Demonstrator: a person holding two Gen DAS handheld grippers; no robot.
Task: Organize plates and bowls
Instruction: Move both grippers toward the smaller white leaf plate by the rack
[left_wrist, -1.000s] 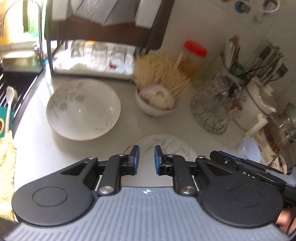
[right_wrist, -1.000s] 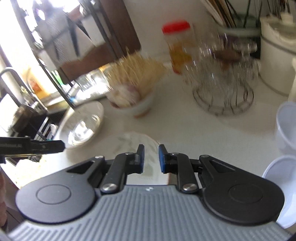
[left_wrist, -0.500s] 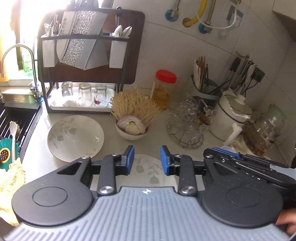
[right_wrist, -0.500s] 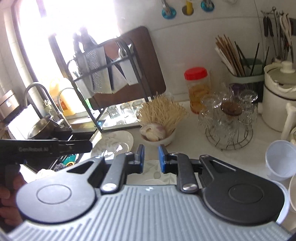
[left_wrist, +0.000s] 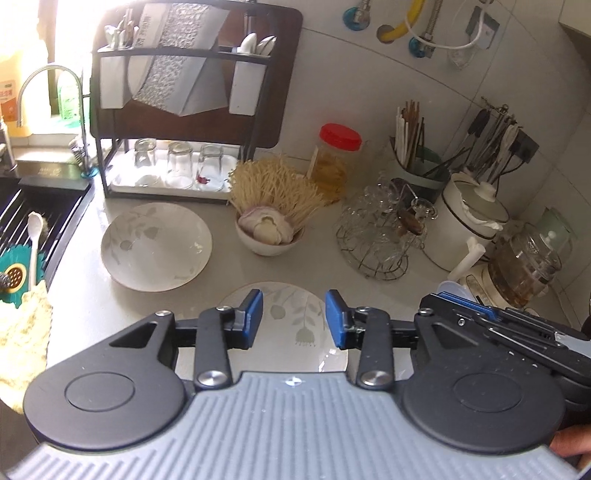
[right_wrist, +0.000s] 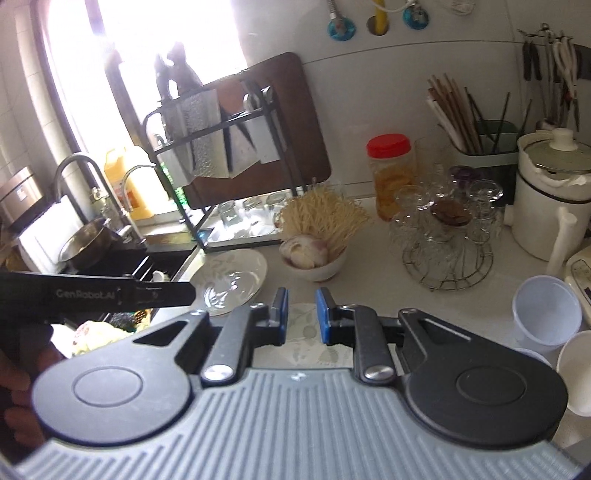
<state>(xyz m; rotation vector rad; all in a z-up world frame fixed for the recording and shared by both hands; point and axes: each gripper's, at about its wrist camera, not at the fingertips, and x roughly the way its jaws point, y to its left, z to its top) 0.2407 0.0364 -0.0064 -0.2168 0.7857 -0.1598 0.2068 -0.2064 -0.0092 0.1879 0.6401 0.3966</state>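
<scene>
**A:** so compared to a second back, both hands have pulled up and away from the worktop (left_wrist: 236, 273). Before, the cameras were right down over the dishes, now you get the whole kitchen wall. And the left gripper (left_wrist: 294, 318) was nearly pinched together then; its jaws are opening right now with nothing between them.

**B:** yep. Biggest to smallest: drying rack (left_wrist: 177, 110) at the back by the sink with three glasses under it, then the leaf-pattern bowl (left_wrist: 157, 245) sitting on the worktop just in front of the rack. Then the flowered plate (left_wrist: 295, 325), flat on the worktop right below the left gripper, partly hidden by it. Then the small bowl of onion and dry noodles (left_wrist: 271, 230) behind the plate.

**A:** and the right gripper (right_wrist: 301, 315)?

**B:** jaws close together, narrow gap, holding nothing. It looks over the same plate (right_wrist: 306, 332) from the right side.

**A:** what matters for the next grab, I'd guess: the plate is dead ahead and below both grippers, near rim toward them. The big bowl is ahead and off to the left, so the left hand is nearer to it. Round dishes, no long axis, so it's just picking a rim edge.
</scene>
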